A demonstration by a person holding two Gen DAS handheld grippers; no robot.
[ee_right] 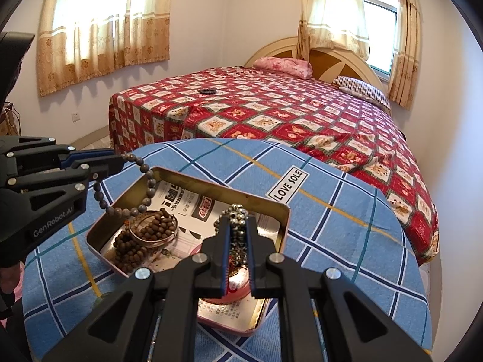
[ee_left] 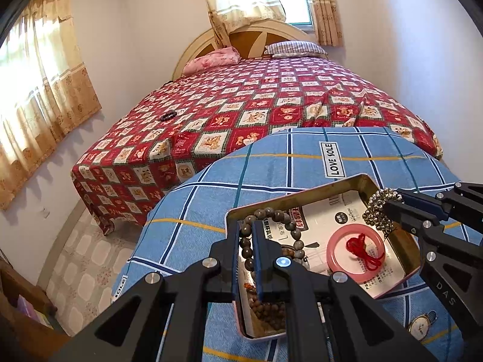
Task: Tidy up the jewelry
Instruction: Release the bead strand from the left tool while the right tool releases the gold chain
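Left gripper (ee_left: 246, 226) pinches a grey bead bracelet (ee_left: 273, 215) over the tin's (ee_right: 193, 181) left rim; right gripper (ee_right: 237, 221) clamps a silver bead chain (ee_right: 237, 212) above its middle; tin on the blue checked cloth (ee_right: 332, 226); inside: pink bangle (ee_left: 356, 252), red cord (ee_left: 362, 247), brown bead strand (ee_right: 142, 241); dark bracelet (ee_right: 207, 91) far off on the bed (ee_right: 302, 114).

Jewelry and furnishings, counted

One open tin (ee_right: 283, 211), two beaded bracelets (ee_right: 148, 172) and (ee_right: 145, 235), one silver chain (ee_right: 237, 212), one pink bangle (ee_left: 356, 249), one wristwatch (ee_left: 421, 325), two pillows (ee_left: 211, 58) and (ee_left: 295, 49) are seen.
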